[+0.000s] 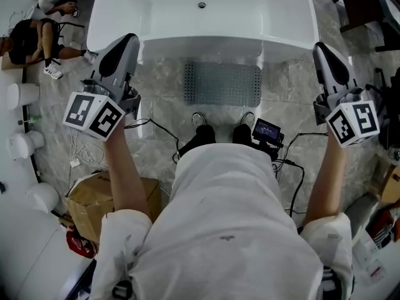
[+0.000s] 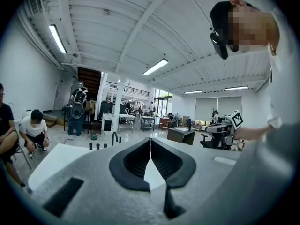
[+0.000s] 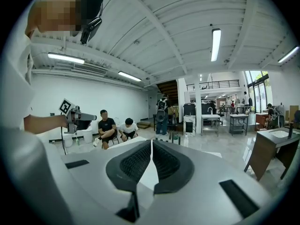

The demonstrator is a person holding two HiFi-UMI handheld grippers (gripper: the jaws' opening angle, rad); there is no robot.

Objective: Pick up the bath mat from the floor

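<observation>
On marble floor (image 1: 294,99), bath mat (image 1: 222,83) beside bathtub (image 1: 200,11)

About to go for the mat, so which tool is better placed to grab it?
Left, narrowly. In the head view the left tool sits a little nearer the bath mat edge than the right tool. Both are shut, empty and raised, so open first.

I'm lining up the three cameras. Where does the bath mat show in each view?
Head view: bath mat at upper centre, flat on the floor before the bathtub.
Left gripper view: not in it.
Right gripper view: not in it.
Shared landmark: the seated people, top left in the head view, at left in both gripper views.
</observation>
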